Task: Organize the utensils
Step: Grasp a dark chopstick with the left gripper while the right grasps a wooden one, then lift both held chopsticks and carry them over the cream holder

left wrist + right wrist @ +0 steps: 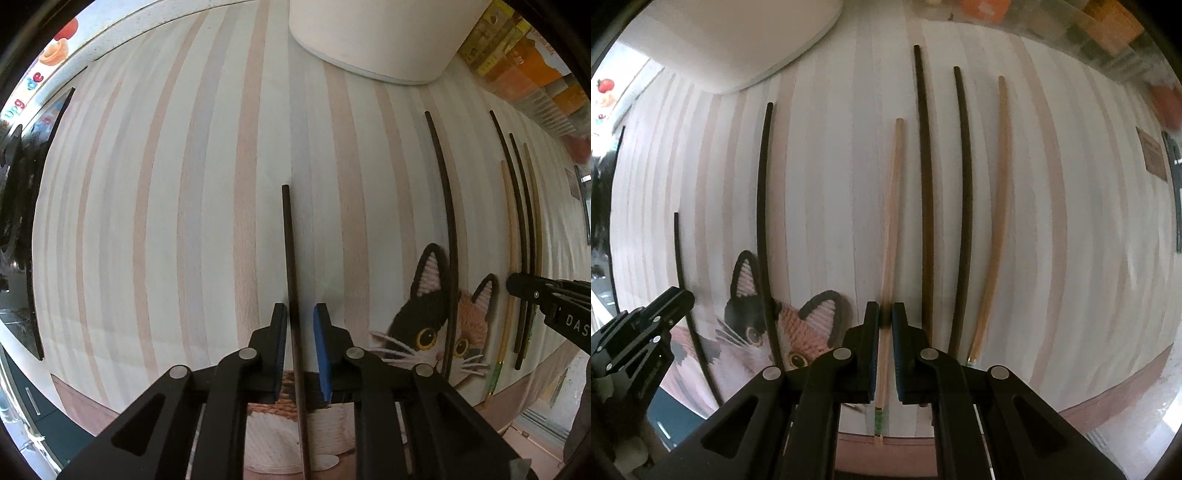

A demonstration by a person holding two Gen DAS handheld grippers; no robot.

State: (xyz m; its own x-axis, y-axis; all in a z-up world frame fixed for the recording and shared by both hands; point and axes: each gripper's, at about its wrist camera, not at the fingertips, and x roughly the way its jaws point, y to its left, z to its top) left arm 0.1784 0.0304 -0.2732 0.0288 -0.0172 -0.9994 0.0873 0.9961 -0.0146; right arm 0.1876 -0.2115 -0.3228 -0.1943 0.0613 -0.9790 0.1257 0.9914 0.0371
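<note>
2 claws: left claw point(300, 321) slightly parted around dark chopstick point(290, 258) – right claw point(885, 319) clamps light chopstick point(892, 221).

white letters "das" on the right gripper point(554, 306); colourful "upg de" on a sign point(26, 96).

Black fingers point(280, 347) with blue pads point(322, 350)

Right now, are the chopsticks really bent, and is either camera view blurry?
Left wrist view: sharp; the dark chopstick bows only from fisheye distortion, and the one between the left gripper jaws looks straight. Right wrist view: softer, the light wooden chopstick in the right gripper slightly smeared.
</note>
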